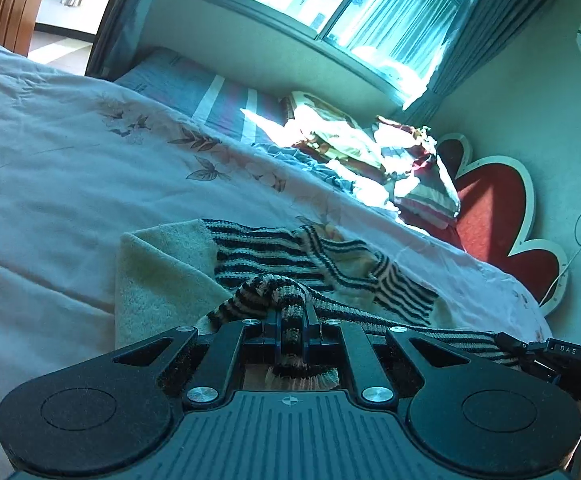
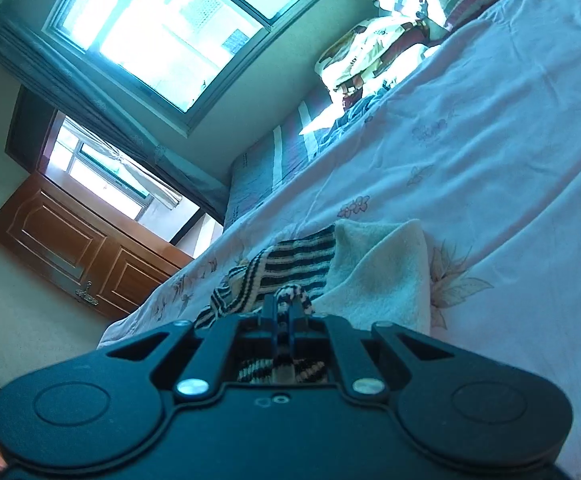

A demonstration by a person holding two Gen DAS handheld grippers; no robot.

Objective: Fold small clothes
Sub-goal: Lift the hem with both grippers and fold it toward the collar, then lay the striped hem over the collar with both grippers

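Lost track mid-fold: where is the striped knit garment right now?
The striped knit garment lies on the floral bedspread, its edge pinched in both the left gripper and right gripper.

The garment (image 1: 266,256) is a small knit piece — dark and pale stripes on one part, plain cream fleece-like cloth (image 1: 162,272) on the other. It lies on the floral sheet (image 1: 70,152), partly lifted and rumpled. In the left wrist view the cream part lies to the left, the striped part to the right with a sleeve-like flap spread out flat. A striped edge is bunched into a ridge and drawn up off the sheet — taut toward the right in that view
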